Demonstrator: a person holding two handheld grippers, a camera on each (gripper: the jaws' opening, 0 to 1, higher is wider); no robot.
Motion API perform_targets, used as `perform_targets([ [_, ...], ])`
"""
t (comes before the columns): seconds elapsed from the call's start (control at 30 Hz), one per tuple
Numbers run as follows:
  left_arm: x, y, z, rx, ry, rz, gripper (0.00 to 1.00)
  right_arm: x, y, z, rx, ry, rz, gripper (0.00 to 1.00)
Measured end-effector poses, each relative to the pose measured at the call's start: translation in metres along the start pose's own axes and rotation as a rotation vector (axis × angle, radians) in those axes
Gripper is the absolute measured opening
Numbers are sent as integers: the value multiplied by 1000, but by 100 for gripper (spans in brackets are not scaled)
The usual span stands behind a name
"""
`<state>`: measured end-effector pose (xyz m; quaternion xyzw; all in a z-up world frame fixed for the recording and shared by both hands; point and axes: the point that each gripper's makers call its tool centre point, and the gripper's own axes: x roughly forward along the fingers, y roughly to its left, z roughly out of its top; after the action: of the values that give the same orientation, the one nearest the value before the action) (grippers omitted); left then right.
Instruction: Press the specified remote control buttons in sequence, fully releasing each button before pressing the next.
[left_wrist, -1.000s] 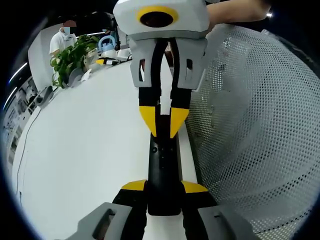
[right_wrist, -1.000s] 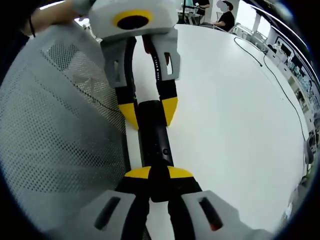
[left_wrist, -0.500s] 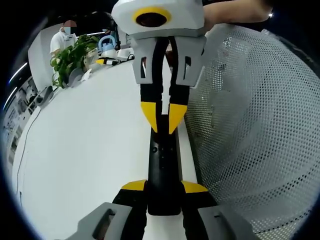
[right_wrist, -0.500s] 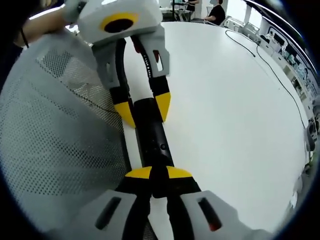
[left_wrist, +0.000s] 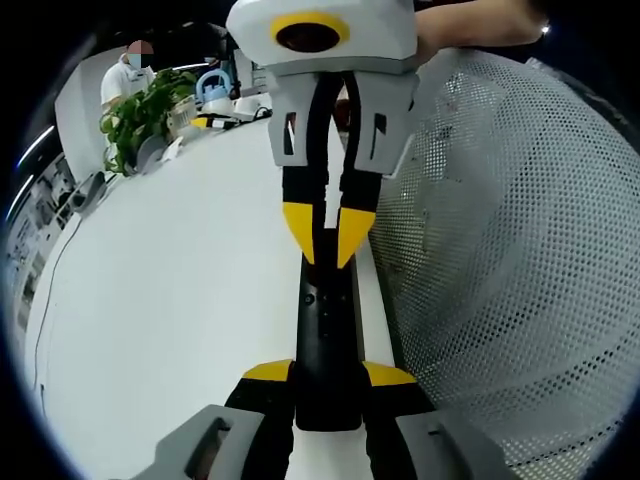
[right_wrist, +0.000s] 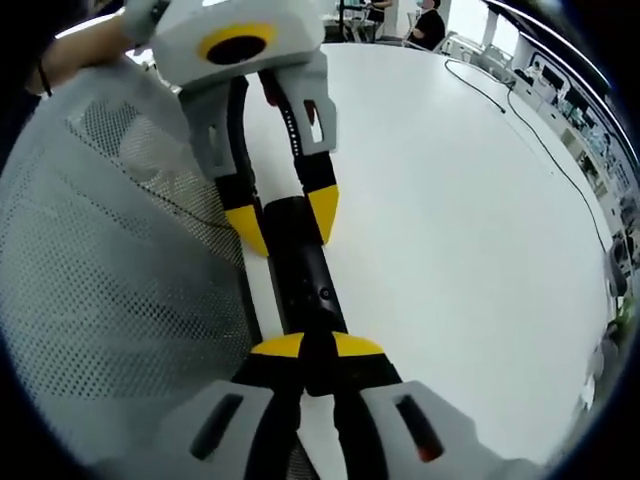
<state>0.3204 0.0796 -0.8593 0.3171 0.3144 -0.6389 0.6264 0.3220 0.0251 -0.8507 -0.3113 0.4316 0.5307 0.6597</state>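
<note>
The slim black plastic remote control (left_wrist: 325, 330) lies on the white desk (left_wrist: 170, 300), close along the edge of a white perforated mesh panel (left_wrist: 500, 270). Each end is clamped: the left tool (left_wrist: 328, 375) grips the near end in the left gripper view, and the right tool (right_wrist: 303, 347) grips the opposite end. The remote looks light, rigid and smooth, likely slippery, so holding its narrow sides at the ends seems best, leaving the small buttons (right_wrist: 322, 293) free.
</note>
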Motion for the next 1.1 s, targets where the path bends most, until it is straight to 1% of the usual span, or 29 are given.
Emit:
perform_targets([
  [0.1, 0, 0, 0, 0, -1, -1, 26, -2, -2, -3, 16, 13, -4, 5],
  [0.23, 0, 0, 0, -1, -2, -2, 26, -1, -2, -3, 21, 7, -5, 4],
  [0.27, 0, 0, 0, -2, -3, -2, 26, -1, -2, -4, 14, 6, -9, 3],
  [0.3, 0, 0, 0, -4, -4, -1, 26, -1, -2, -3, -27, -4, -24, 3],
  [0.4, 0, 0, 0, -2, -2, -3, 26, 0, 0, -3, -47, 0, -41, 2],
  [0.47, 0, 0, 0, -1, -1, -3, 26, -1, -3, -2, -5, -3, -36, 2],
  [0.5, 0, 0, 0, -4, -2, -2, 26, -1, -3, -2, 45, -17, -35, 2],
  [0.53, 0, 0, 0, -5, -3, -1, 26, -1, -4, -2, 42, -18, -38, 1],
  [0.57, 0, 0, 0, -7, -4, 0, 26, -1, -2, -3, 13, -21, -45, 1],
  [0.6, 0, 0, 0, -7, -4, 1, 26, -1, -3, -2, -41, -20, -54, 1],
  [0.63, 0, 0, 0, -7, -4, 0, 26, -1, -3, -2, -71, -9, -60, 1],
  [0.67, 0, 0, 0, -7, -3, 0, 26, -1, 0, -2, -69, 2, -63, 0],
  [0.73, 0, 0, 0, -7, -4, 0, 26, 1, -1, 0, -92, 17, -67, 0],
  [0.97, 0, 0, 0, -8, -6, 0, 26, 2, -2, 2, -90, -1, -50, 0],
  [1.03, 0, 0, 0, -8, -3, 0, 26, 4, -2, 5, -65, -18, -49, 0],
  [1.1, 0, 0, 0, -10, -1, 0, 26, 5, -2, 9, -68, -37, -53, 0],
])
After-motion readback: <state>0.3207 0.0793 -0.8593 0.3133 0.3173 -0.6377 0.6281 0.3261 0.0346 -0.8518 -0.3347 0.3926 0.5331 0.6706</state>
